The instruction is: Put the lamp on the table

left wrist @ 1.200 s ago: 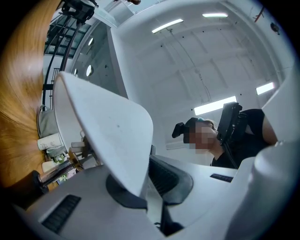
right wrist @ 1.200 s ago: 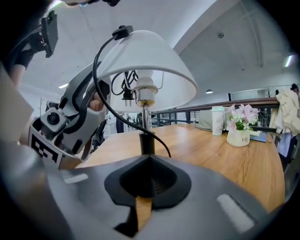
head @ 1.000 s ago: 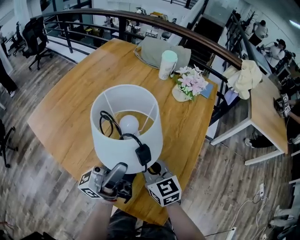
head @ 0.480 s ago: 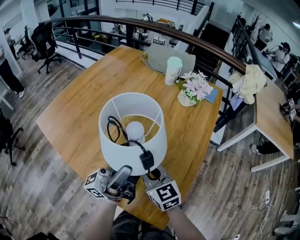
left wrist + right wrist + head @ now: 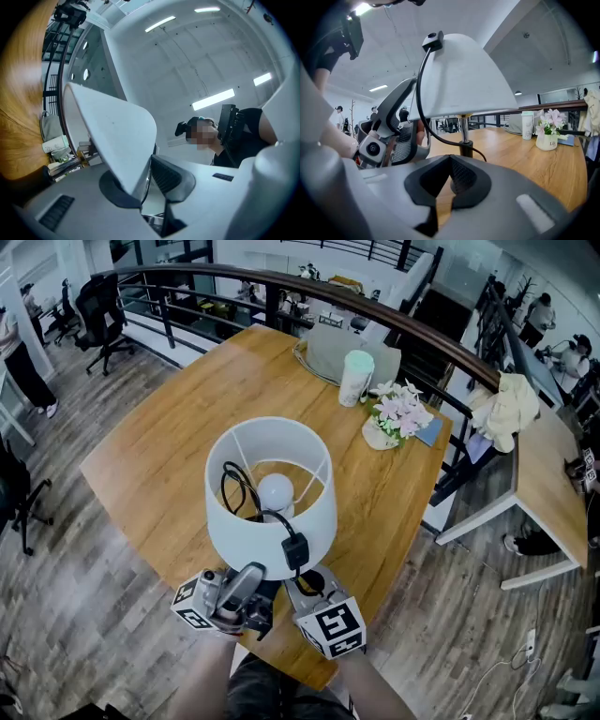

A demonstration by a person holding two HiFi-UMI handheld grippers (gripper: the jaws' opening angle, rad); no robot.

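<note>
Pinching lamp (image 5: pixel 112 131) rim, left tool (image 5: pixel 148 174).

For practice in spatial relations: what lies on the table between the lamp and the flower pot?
Only bare table separates the lamp and the flower pot, seen in the head view and right gripper view.

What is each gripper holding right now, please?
Left gripper: closed on the lampshade rim.
Right gripper: closed, holding nothing.
</note>
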